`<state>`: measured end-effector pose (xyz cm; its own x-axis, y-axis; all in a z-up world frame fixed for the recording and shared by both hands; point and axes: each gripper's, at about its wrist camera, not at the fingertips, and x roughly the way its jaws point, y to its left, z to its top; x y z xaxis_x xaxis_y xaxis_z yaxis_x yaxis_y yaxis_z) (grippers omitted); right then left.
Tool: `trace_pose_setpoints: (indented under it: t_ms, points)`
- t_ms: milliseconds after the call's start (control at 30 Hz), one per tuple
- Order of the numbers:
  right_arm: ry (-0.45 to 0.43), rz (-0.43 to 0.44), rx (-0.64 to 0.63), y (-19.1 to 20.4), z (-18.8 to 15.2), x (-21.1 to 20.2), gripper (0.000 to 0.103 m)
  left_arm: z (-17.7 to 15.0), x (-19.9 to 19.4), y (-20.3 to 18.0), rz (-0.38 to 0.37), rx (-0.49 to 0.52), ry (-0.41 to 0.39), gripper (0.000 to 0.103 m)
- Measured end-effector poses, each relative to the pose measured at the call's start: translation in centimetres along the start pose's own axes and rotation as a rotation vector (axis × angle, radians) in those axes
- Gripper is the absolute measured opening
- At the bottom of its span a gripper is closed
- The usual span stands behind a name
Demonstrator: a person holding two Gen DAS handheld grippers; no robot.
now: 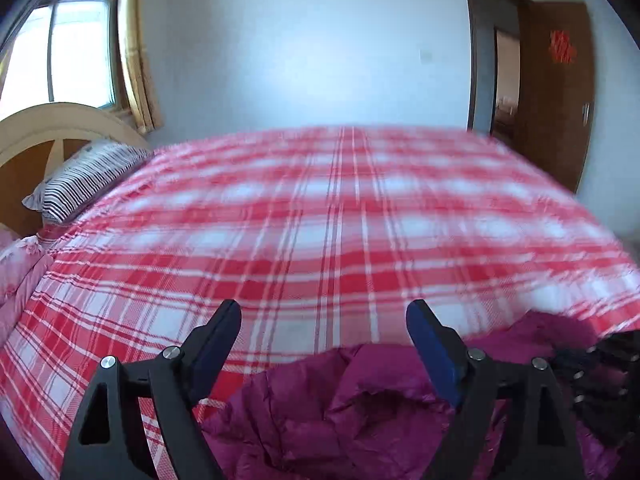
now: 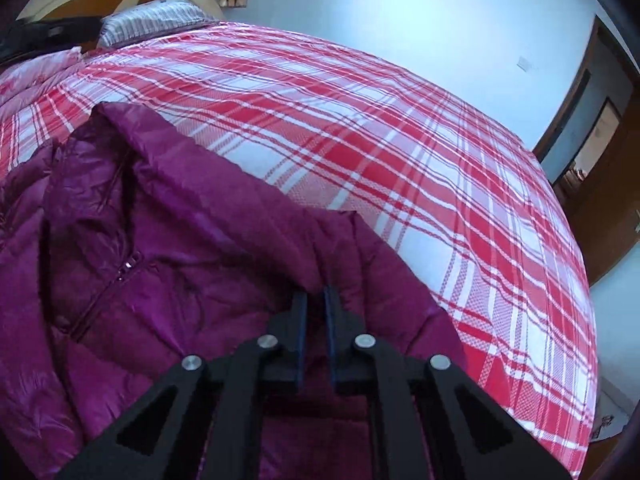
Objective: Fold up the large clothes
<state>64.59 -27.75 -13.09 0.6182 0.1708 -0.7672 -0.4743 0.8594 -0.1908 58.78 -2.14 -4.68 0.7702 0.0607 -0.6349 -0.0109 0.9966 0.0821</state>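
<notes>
A purple puffer jacket lies on the red-and-white plaid bed, its zipper and collar toward the left. My right gripper is shut on a fold of the jacket's edge near its right side. In the left wrist view the jacket lies crumpled at the near edge of the bed. My left gripper is open and empty, held above the jacket with both fingers clear of the cloth. The right gripper's black body shows at the right edge.
A striped pillow and a wooden headboard stand at the bed's left end, with a pink quilt beside them. A window with curtains is behind. A brown door stands at the far right.
</notes>
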Motion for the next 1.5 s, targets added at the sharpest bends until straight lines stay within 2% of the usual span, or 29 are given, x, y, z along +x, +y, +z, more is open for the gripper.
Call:
trace_pose_setpoints:
  t_ms: [133,233,333,433,500,567,633,667,733,800,900,933,1000,1033,1133,1200,1233,1300,1500]
  points:
    - [0.000,0.000,0.014,-0.2,-0.5,0.2,0.009,-3.1,2.8,-1.6,0.058,0.092,0.122,0.085]
    - [0.004,0.009,0.022,-0.3,-0.6,-0.1,0.009,-5.8,3.5,-2.7,0.086,0.174,0.158,0.085]
    - [0.001,0.046,0.049,-0.9,-0.5,-1.5,0.009,-6.5,3.4,-2.7,0.088,0.171,0.148,0.085]
    - [-0.062,0.108,0.114,-1.8,0.4,-4.1,0.020,-6.4,3.5,-2.7,0.081,0.171,0.150,0.085]
    - [-0.118,0.144,0.185,-2.4,1.6,-5.8,0.045,-6.4,3.6,-2.6,0.076,0.167,0.153,0.085]
    - [-0.144,0.181,0.248,-2.6,2.9,-6.3,0.059,-6.5,3.7,-2.7,0.075,0.167,0.153,0.085]
    - [-0.124,0.168,0.273,-1.9,4.4,-5.1,0.057,-6.5,3.6,-2.8,0.079,0.172,0.149,0.085]
    - [-0.090,0.152,0.283,-1.5,4.8,-3.9,0.057,-6.5,3.4,-2.9,0.080,0.171,0.146,0.085]
    - [-0.012,0.178,0.326,-1.2,4.7,-1.0,0.056,-5.9,2.0,-2.7,0.080,0.151,0.108,0.085]
    - [0.035,0.167,0.355,-0.8,3.5,1.1,0.052,-4.9,-0.5,-2.2,0.044,0.103,0.028,0.085]
    - [0.030,0.161,0.327,0.0,2.0,1.9,0.051,-2.8,-3.6,-2.8,0.015,0.083,-0.094,0.085]
    - [0.024,0.151,0.308,0.3,1.8,1.7,0.051,-2.3,-3.7,-3.2,0.007,0.088,-0.101,0.085]
    - [0.015,0.145,0.303,0.4,1.6,1.5,0.050,-1.8,-2.9,-4.4,-0.027,0.106,-0.071,0.085]
    - [0.013,0.145,0.305,0.3,1.6,1.5,0.050,-1.8,-2.1,-4.9,-0.021,0.120,-0.044,0.085]
    - [0.005,0.148,0.313,-0.1,1.2,1.7,0.050,-3.5,1.7,-5.6,0.084,0.164,0.074,0.085]
    - [-0.012,0.149,0.314,0.0,0.9,1.9,0.050,-5.0,4.5,-4.3,0.136,0.124,0.183,0.085]
    - [-0.021,0.151,0.317,0.0,0.8,1.9,0.050,-5.6,5.3,-3.2,0.096,0.065,0.220,0.086]
    - [-0.035,0.159,0.325,0.0,0.5,1.9,0.050,-6.1,5.7,-1.7,0.031,-0.016,0.234,0.087]
    - [-0.045,0.189,0.371,-0.5,0.3,2.1,0.050,-6.8,5.9,-2.6,0.061,0.017,0.214,0.091]
